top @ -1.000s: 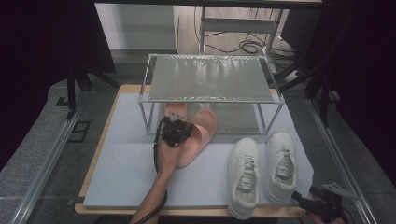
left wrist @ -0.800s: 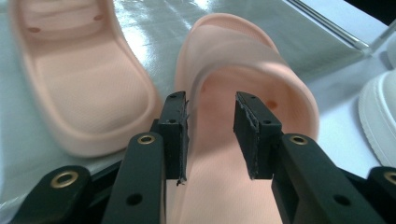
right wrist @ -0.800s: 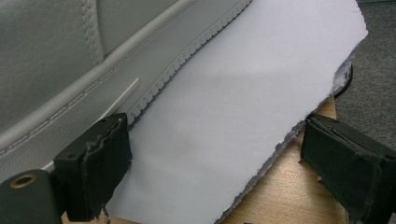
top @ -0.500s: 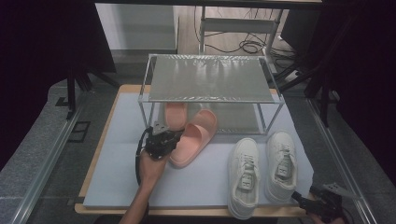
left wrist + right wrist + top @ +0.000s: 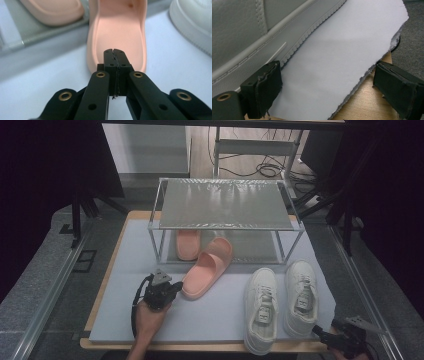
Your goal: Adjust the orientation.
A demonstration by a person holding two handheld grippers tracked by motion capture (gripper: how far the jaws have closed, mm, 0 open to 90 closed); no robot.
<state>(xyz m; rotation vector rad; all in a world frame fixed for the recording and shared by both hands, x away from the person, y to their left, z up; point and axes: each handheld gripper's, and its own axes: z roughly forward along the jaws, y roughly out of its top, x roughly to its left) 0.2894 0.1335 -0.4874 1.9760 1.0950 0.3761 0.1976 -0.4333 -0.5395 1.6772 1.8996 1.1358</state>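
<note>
The pink slipper [image 5: 207, 268] lies on the pale blue-grey mat [image 5: 120, 315] just in front of the shelf rack, its toe end angled up toward the rack's lower tier and its heel end pointing down and to the left; in the left gripper view the same slipper [image 5: 117, 30] fills the middle, its hollow footbed running away from the jaws; the left gripper [image 5: 172, 289] sits just beside the slipper's heel end, held in the person's left hand [image 5: 150, 317], and its own view shows the left gripper's [image 5: 115, 58] black jaws pressed flat together with nothing between them, having just been closing, with the heel rim right in front of their tips; a second pink slipper [image 5: 188, 243] rests on the lower tier of the metal rack [image 5: 227, 205], partly under the top shelf; to the right of the angled slipper a pair of white sneakers [image 5: 280, 300] stands side by side on the mat, toes toward the rack; the right gripper [image 5: 325, 337] lies low at the table's near right corner, close to the right sneaker's heel, and its own view shows its jaws spread wide apart over the mat's ragged edge and the wooden tabletop [image 5: 367, 107], empty, with a sneaker's sole [image 5: 309, 32] just beside one pad.
</note>
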